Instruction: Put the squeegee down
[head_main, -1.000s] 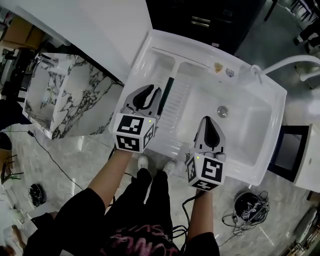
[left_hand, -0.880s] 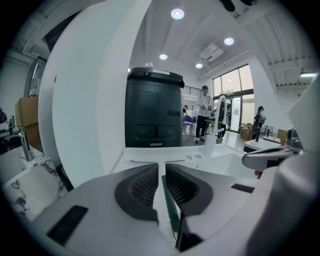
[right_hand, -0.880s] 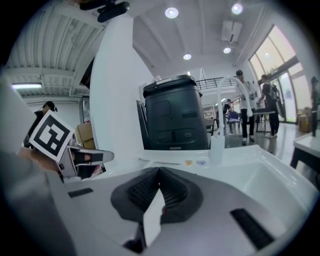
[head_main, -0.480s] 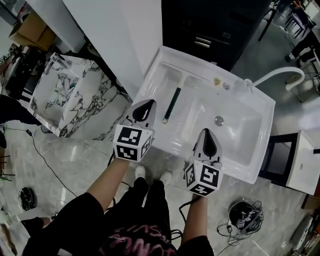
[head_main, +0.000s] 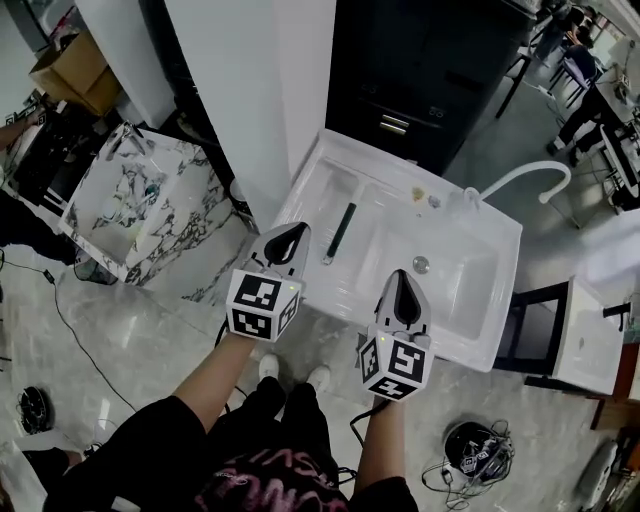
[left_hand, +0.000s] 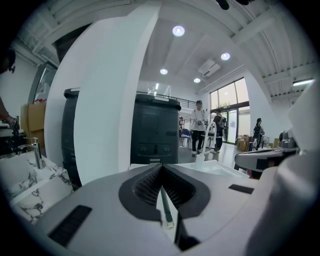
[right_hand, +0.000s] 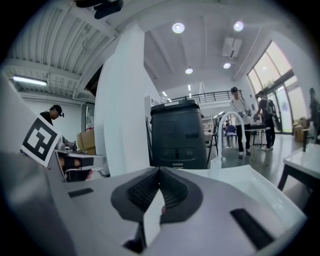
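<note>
Left gripper and right gripper are both pinched shut, and each holds nothing.
Just past the left gripper, the squeegee lies flat on the ribbed side of the white sink, and no gripper touches it. The job looks done to me. A low swing of a gripper could bump it, and then it might slide down toward the drain.
</note>
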